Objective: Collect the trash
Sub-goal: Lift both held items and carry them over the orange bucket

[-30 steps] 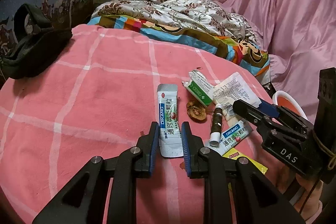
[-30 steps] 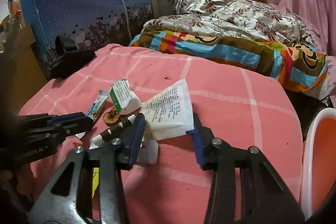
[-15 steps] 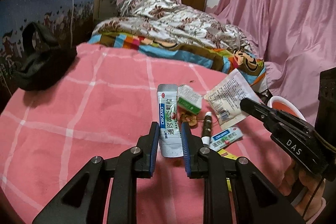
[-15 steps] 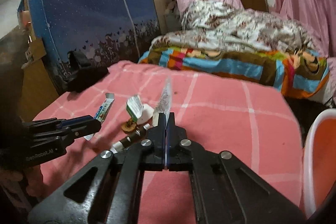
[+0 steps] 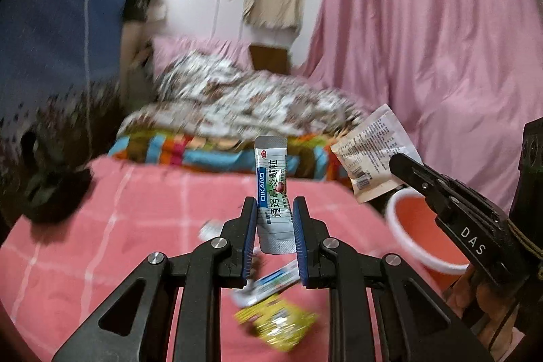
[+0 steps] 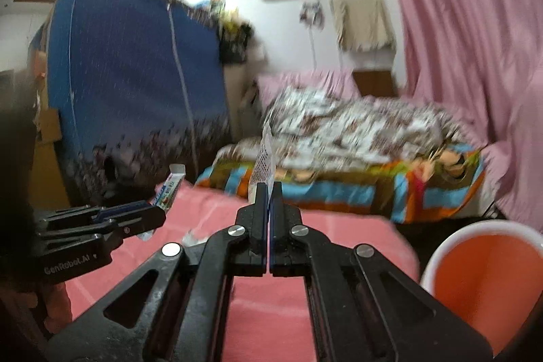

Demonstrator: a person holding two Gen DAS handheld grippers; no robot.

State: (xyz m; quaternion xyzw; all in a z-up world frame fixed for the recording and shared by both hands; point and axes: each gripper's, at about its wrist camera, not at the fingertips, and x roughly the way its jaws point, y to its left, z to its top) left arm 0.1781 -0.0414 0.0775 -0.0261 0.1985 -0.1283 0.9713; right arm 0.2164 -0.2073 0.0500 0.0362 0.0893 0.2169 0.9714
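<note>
My left gripper (image 5: 271, 209) is shut on a silver and blue sachet (image 5: 273, 189), held upright above the pink checked cover (image 5: 135, 226). At the right of the left wrist view my right gripper (image 5: 395, 160) is shut on a white printed packet (image 5: 370, 148), lifted over the orange bucket (image 5: 424, 240). In the right wrist view the right gripper (image 6: 269, 189) pinches that packet (image 6: 266, 155) edge-on, and the left gripper (image 6: 159, 216) shows with the sachet (image 6: 171, 185) at the left. A yellow wrapper (image 5: 278, 323) and another blue and white sachet (image 5: 271, 284) lie on the cover below.
The orange bucket (image 6: 482, 280) with a white rim stands beside the bed at the right. A patterned quilt (image 5: 244, 104) lies behind, a pink curtain (image 5: 424, 39) to the right, a blue wardrobe (image 6: 118, 73) to the left, and dark cloth (image 5: 51, 192) on the cover's left edge.
Both grippers have risen off the cover, each carrying its piece. The right gripper went from open around the white packet to shut on it and lifted it towards the bucket.
</note>
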